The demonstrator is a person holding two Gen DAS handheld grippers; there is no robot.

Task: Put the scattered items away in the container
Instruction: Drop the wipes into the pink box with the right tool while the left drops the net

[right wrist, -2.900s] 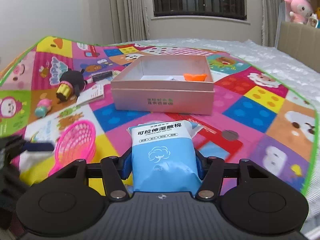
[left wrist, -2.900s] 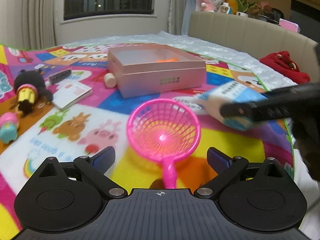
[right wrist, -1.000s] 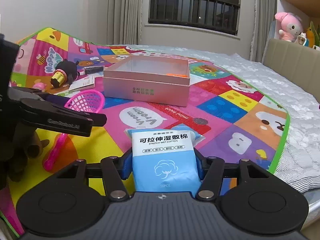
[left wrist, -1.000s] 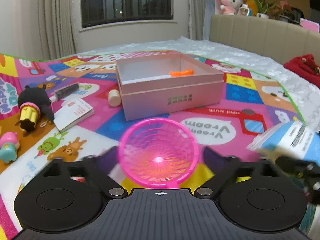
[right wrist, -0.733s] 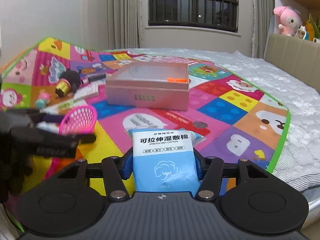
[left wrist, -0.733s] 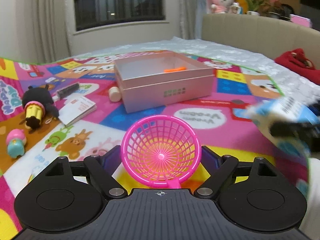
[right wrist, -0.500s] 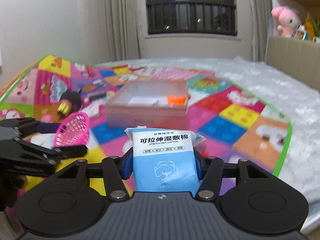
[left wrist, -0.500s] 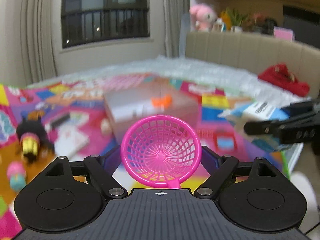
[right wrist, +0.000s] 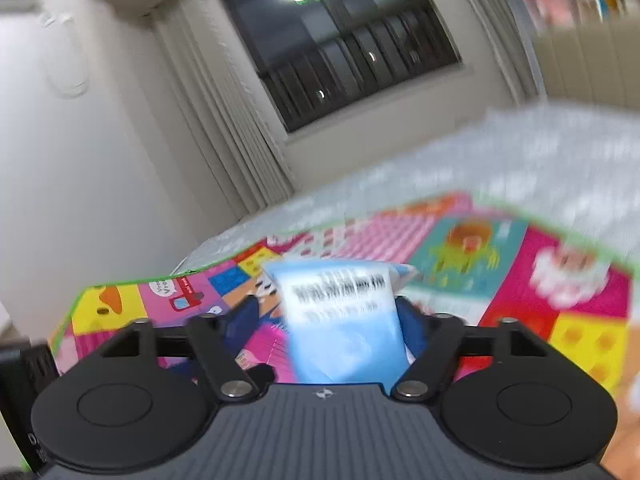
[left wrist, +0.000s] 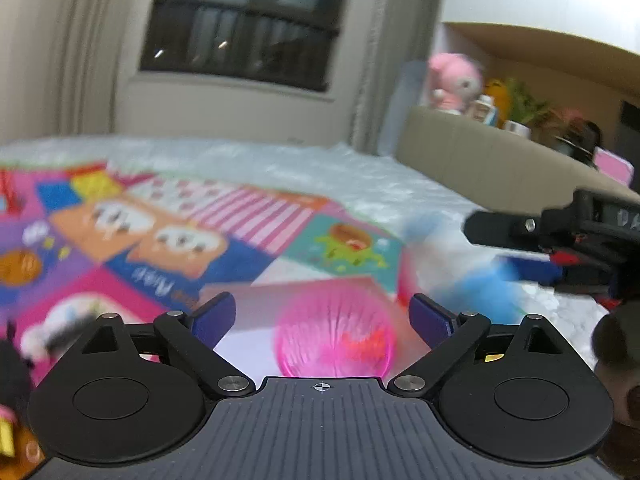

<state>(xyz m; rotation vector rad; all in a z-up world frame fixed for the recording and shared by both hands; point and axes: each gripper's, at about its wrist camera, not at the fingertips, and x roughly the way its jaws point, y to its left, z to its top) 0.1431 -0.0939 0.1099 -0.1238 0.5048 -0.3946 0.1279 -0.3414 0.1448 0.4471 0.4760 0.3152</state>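
On the left, our left hand-held gripper (left wrist: 320, 312) is spread wide, and the pink net scoop (left wrist: 335, 336) lies blurred between its fingers, over the pink box (left wrist: 256, 300). To its right, our right hand-held gripper (right wrist: 326, 320) pinches the blue wipes pack (right wrist: 340, 320). We should bring that pack low over the box before letting go. A black plush toy (left wrist: 12, 364) and the play mat (left wrist: 168, 236) lie around; nothing blocks the way.
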